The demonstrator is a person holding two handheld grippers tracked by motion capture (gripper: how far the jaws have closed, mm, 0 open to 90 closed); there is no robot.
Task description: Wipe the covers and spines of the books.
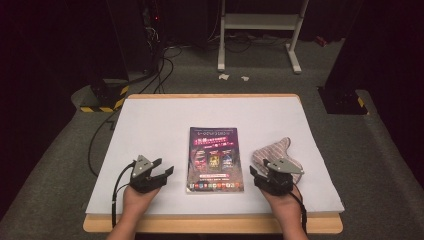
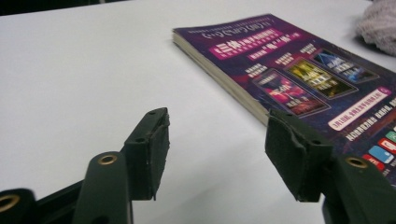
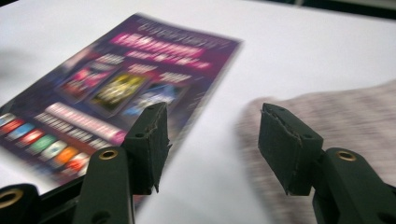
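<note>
Both grippers, left (image 1: 161,173) and right (image 1: 259,172), show fingers parted wide, gripping nothing, flanking the book (image 1: 214,159).

Overhead forward-down, two low views sharing book (image 1: 215,160)

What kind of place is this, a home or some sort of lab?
Probably a lab or recording studio, not a home: a white-covered table stands in a dark room, cables run across the grey carpet, and a white metal stand stands behind it.

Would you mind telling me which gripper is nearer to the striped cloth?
Right. The right gripper is at the near edge of the cloth, jaws open. The left gripper is across the book from it, near the book's left edge.
</note>
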